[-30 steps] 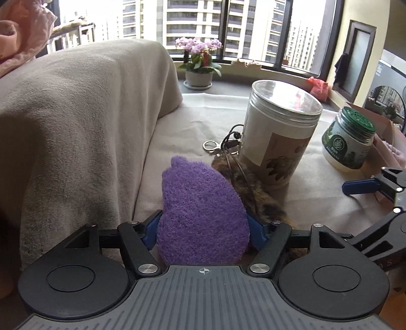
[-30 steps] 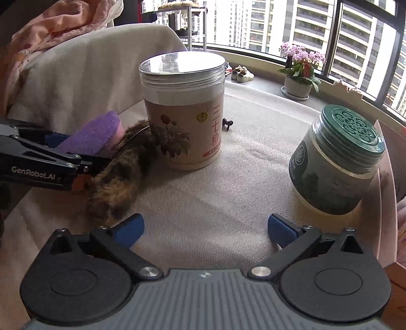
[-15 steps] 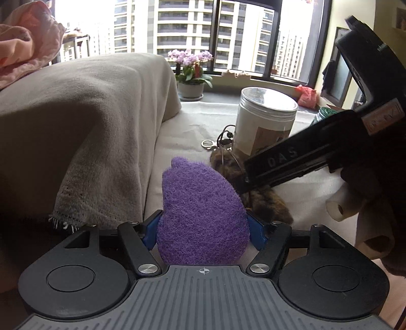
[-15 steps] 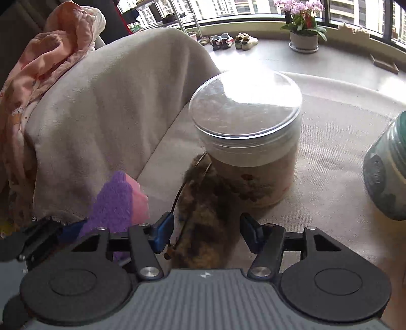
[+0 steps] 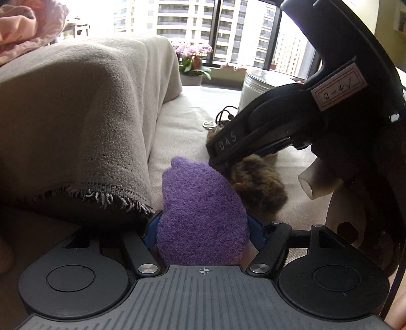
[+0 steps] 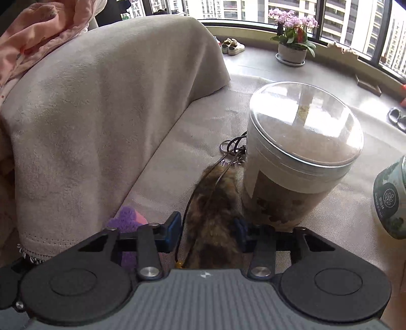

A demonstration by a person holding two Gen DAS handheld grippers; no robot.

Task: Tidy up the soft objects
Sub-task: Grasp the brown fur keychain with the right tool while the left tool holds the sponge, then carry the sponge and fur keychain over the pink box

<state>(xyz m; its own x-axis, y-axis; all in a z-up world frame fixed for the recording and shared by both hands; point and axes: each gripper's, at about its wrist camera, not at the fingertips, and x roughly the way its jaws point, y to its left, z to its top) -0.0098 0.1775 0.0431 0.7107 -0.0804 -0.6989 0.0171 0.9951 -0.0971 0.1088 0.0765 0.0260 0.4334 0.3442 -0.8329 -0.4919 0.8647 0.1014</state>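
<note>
A beige blanket (image 6: 106, 106) drapes a raised form at the left of a cloth-covered surface (image 6: 177, 142). A large clear-lidded canister (image 6: 299, 162) stands there. Against its base lies a brown furry tail (image 6: 213, 218); the right gripper (image 6: 208, 228) straddles it, jaws closing, pads seemingly not yet pressing. The left gripper (image 5: 201, 228) has its jaws clamped on a purple felt toy (image 5: 200, 215), just beside the tail.

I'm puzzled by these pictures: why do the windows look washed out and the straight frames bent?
Left wrist view: daylight through the windows blows out, leaving the beige throw's underside dark. Right wrist view: glare streaks the clear jar lid; the fisheye bends the window sill.
</note>
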